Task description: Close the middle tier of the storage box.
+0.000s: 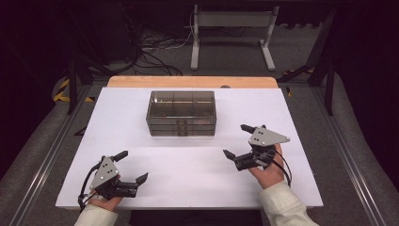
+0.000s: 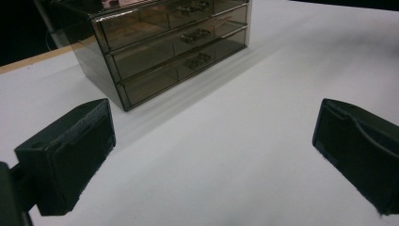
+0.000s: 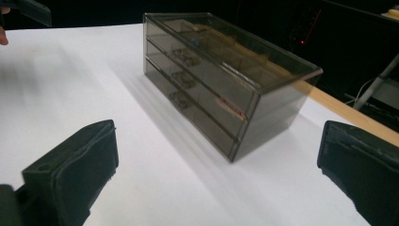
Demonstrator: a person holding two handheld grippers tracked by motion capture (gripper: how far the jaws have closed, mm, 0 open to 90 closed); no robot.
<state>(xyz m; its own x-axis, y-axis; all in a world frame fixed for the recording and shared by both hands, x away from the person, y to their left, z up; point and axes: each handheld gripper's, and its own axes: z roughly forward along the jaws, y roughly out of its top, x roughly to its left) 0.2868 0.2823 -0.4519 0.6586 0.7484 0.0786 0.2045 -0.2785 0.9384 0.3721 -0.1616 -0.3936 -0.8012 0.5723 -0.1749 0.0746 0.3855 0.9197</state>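
Note:
A smoky see-through chest of three drawers (image 1: pixel 182 113) stands near the middle of the white table top (image 1: pixel 141 141), all drawers closed. My left gripper (image 1: pixel 131 166) is at the near left, open and empty, well short of the chest (image 2: pixel 169 47). At the near right my right gripper (image 1: pixel 237 141) is open too, with nothing between its jaws, a little in front of the chest's right corner. The right gripper view shows the chest (image 3: pixel 221 80) from its right front corner, with small handles on the drawer fronts.
A wooden strip (image 1: pixel 193 82) runs along the table's far edge. Beyond it on the floor are cables (image 1: pixel 150 52) and a grey metal stand (image 1: pixel 233 33). Dark rails flank the table on both sides.

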